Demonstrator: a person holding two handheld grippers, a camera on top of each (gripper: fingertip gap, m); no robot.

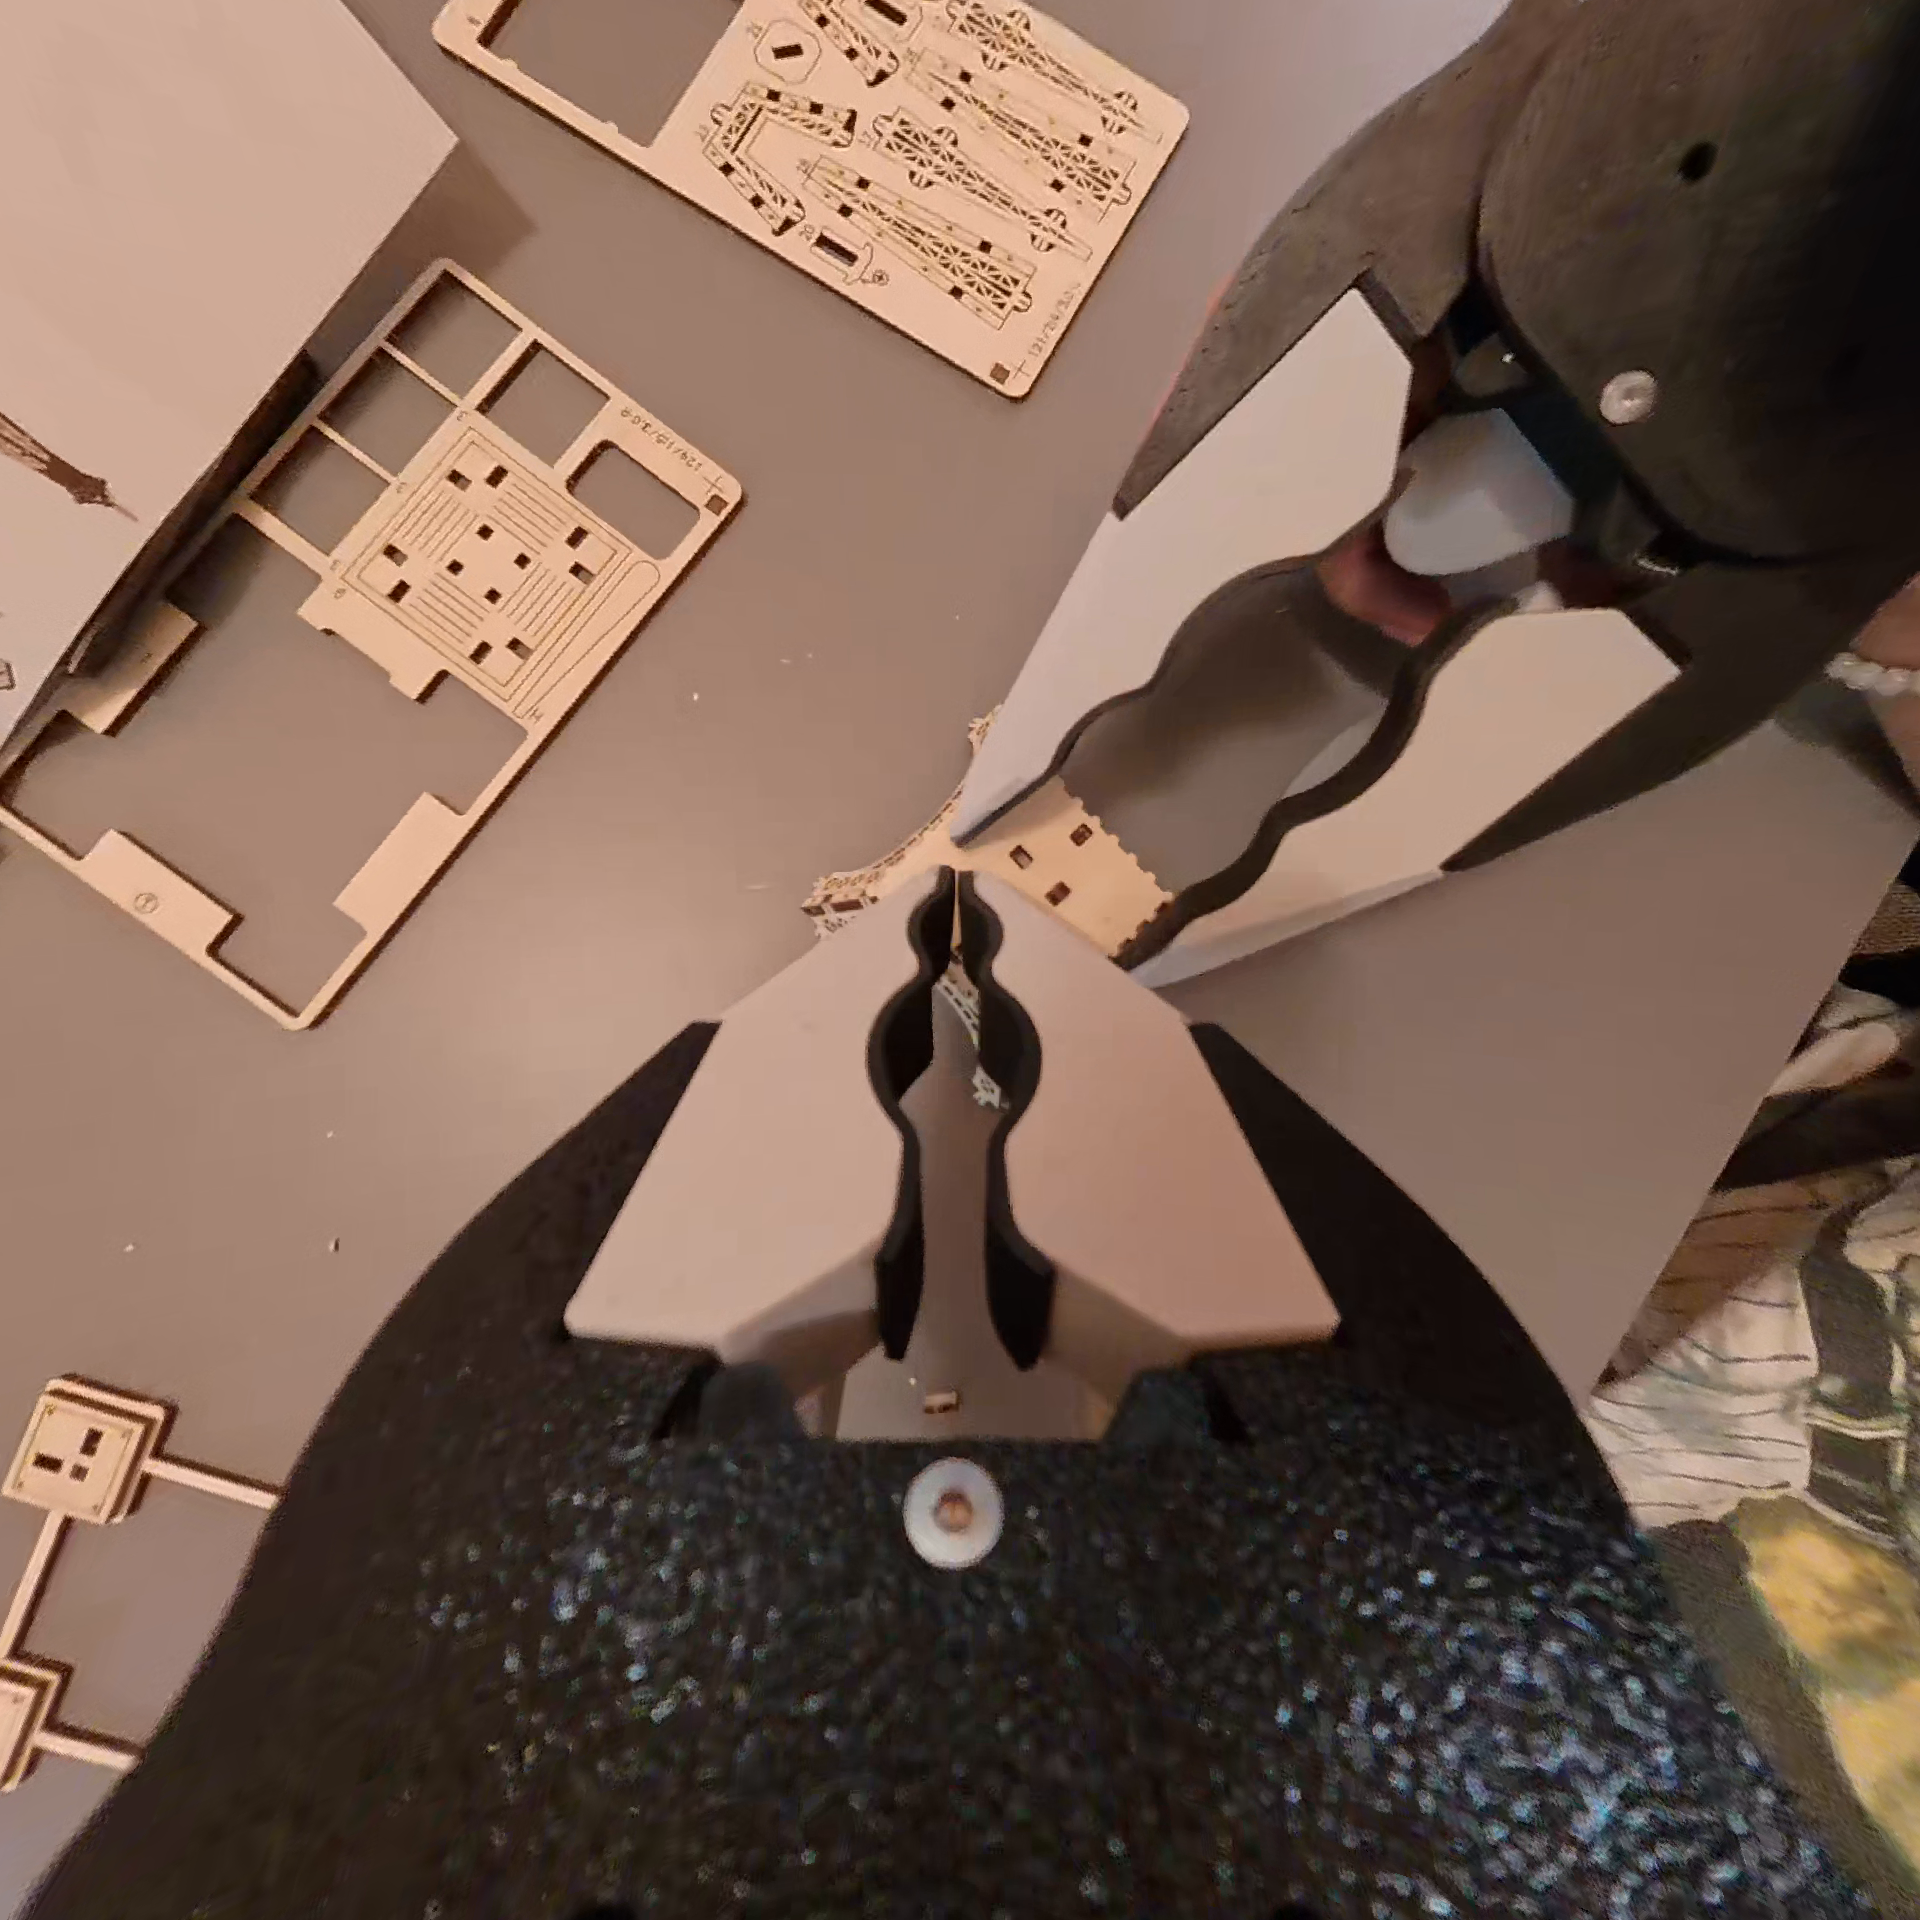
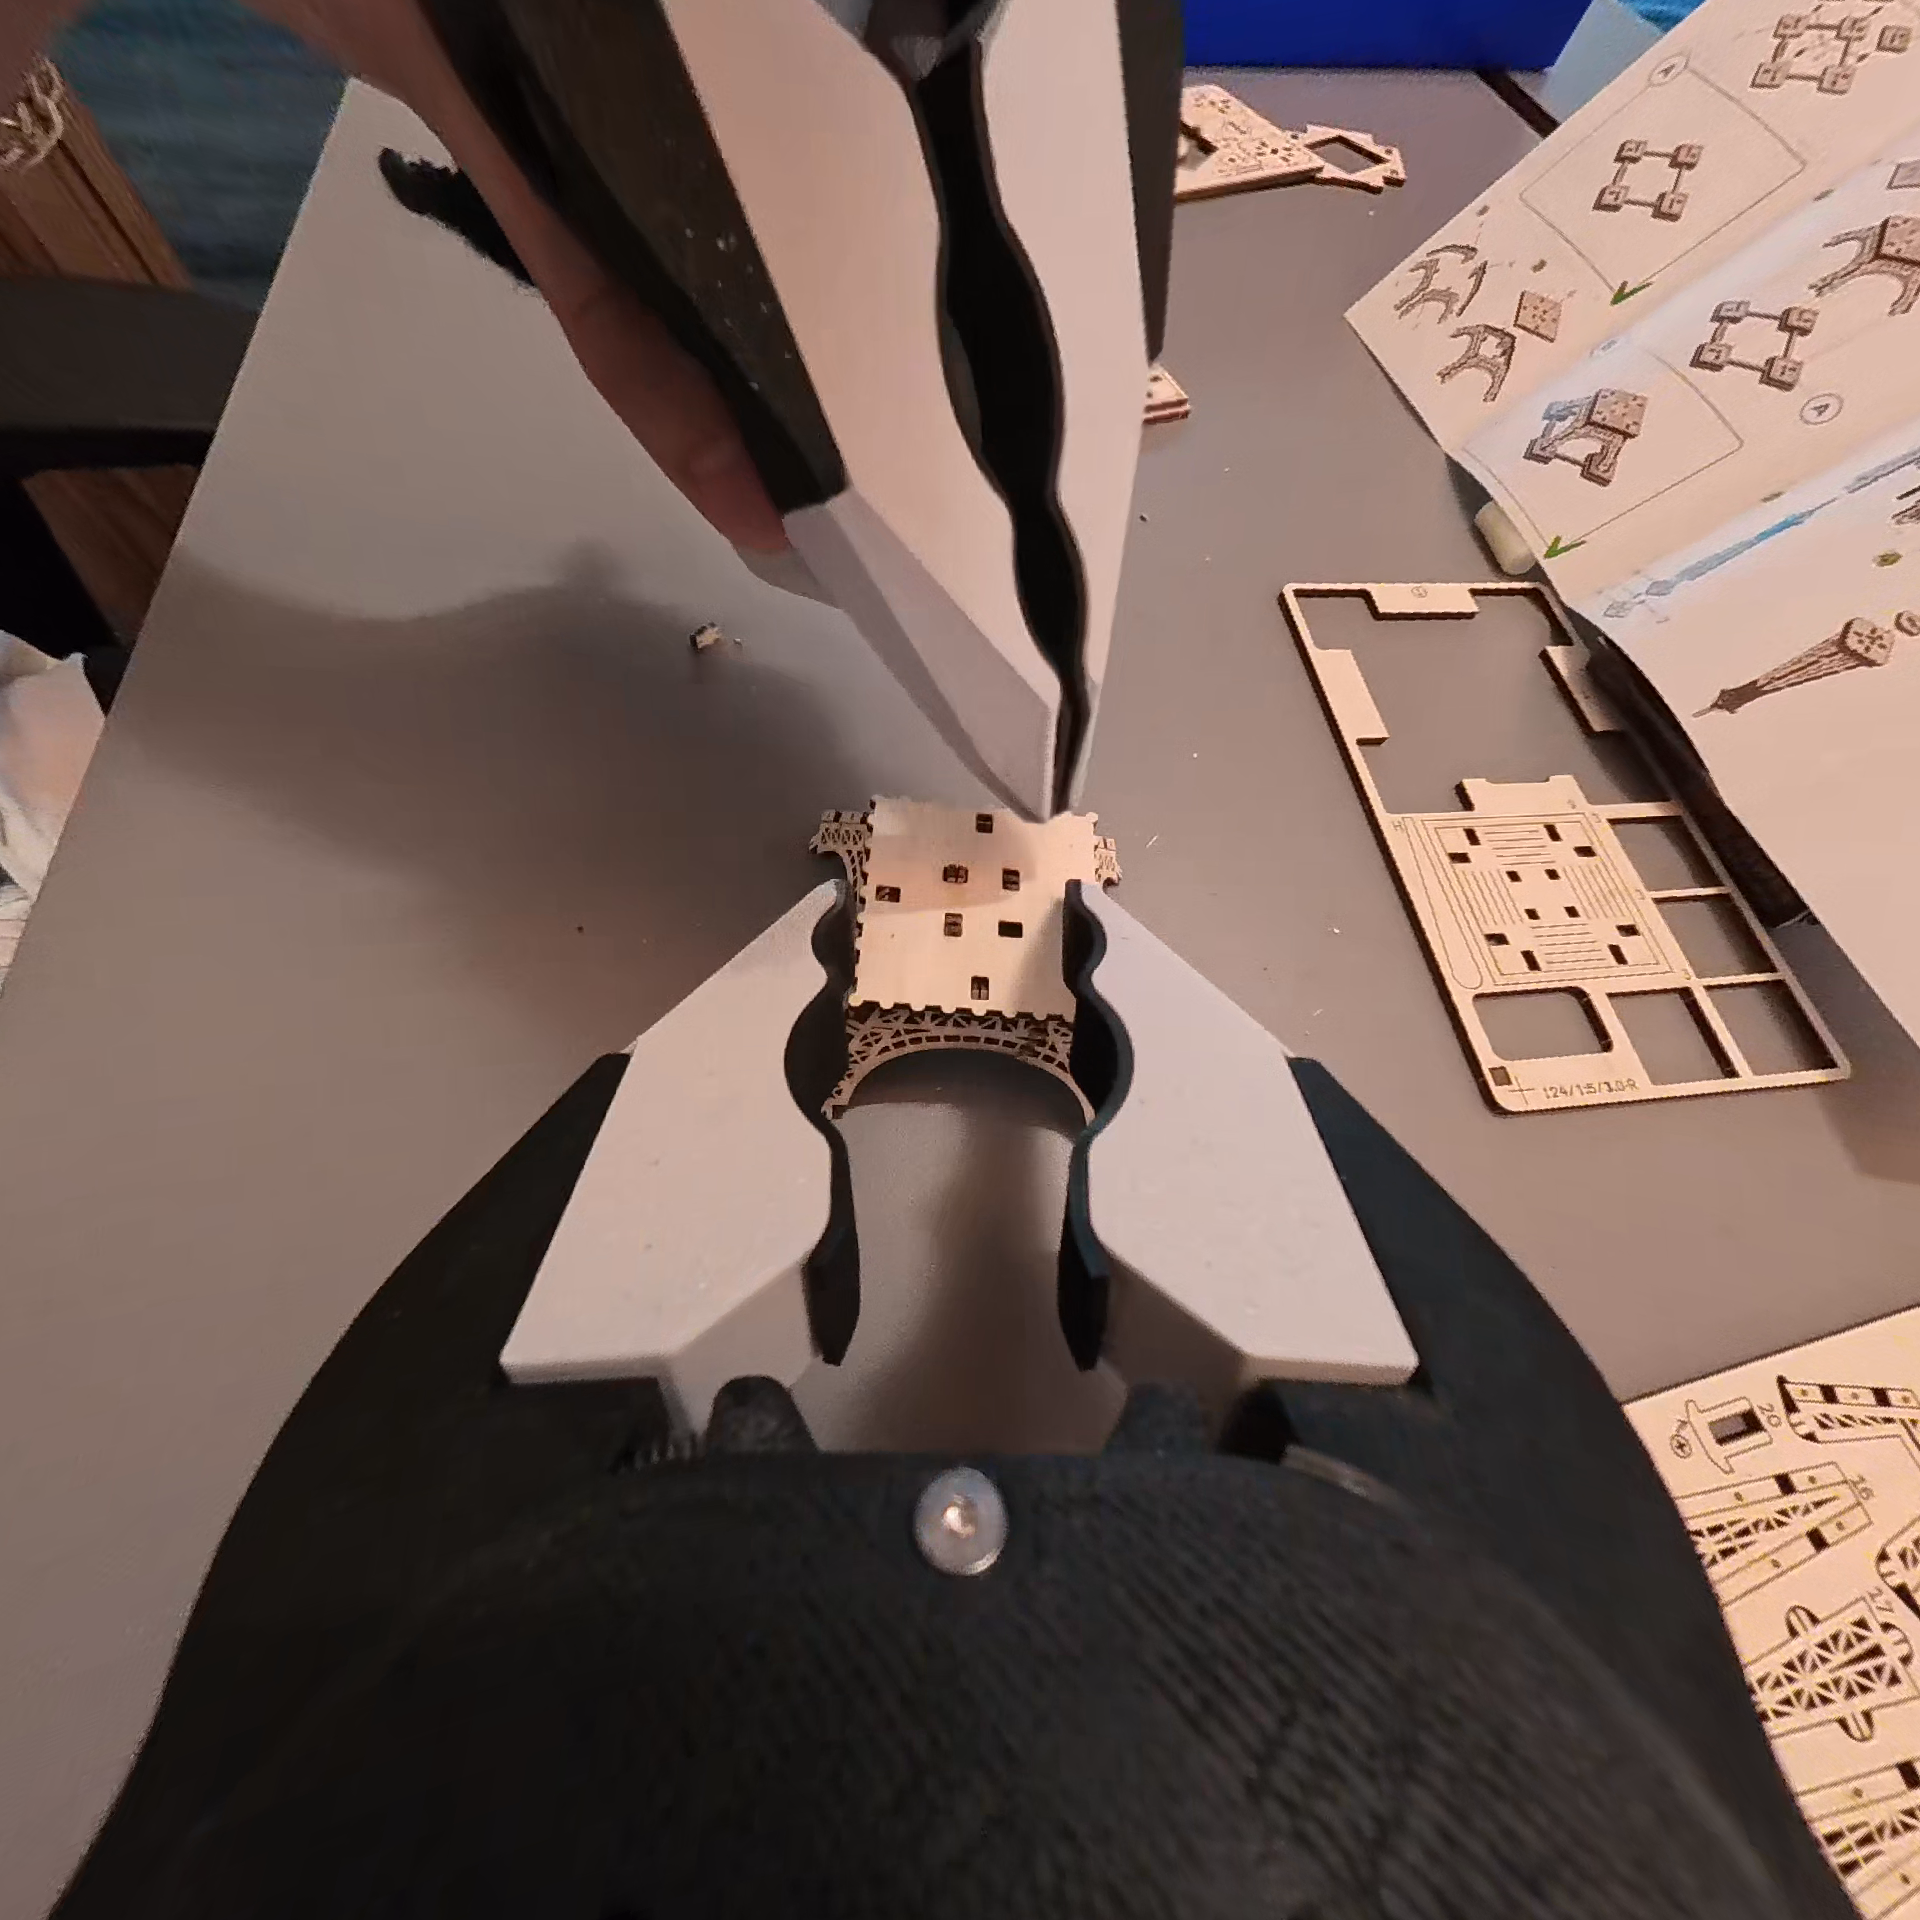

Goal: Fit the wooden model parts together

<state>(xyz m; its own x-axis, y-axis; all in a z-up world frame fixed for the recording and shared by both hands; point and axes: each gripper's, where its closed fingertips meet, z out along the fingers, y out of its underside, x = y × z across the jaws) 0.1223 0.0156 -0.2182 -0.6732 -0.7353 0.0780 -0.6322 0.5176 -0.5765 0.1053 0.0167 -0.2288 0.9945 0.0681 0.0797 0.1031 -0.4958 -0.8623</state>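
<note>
My right gripper (image 2: 961, 904) is shut on a small wooden tower base (image 2: 966, 935), a square top plate with slots over lattice arches, held just above the grey table (image 2: 416, 675). In the left wrist view the right gripper (image 1: 1049, 894) comes in from the upper right with the base (image 1: 1081, 862) between its fingers. My left gripper (image 1: 954, 883) is shut on a thin wooden lattice piece (image 1: 968, 1000), seen edge-on between its pads. It comes down from above in the right wrist view (image 2: 1060, 805), with its tips touching the far edge of the base's top plate.
A punched-out wooden sheet with a square slotted plate (image 1: 312, 727) lies left, also in the right wrist view (image 2: 1538, 883). A sheet of lattice parts (image 1: 883, 156) lies beyond. Instruction pages (image 2: 1662, 364) are at the right. A square frame with corner blocks (image 1: 83, 1455) lies near left. The table edge (image 1: 1662, 1247) runs along the right. The grippers are tip to tip, or close to it.
</note>
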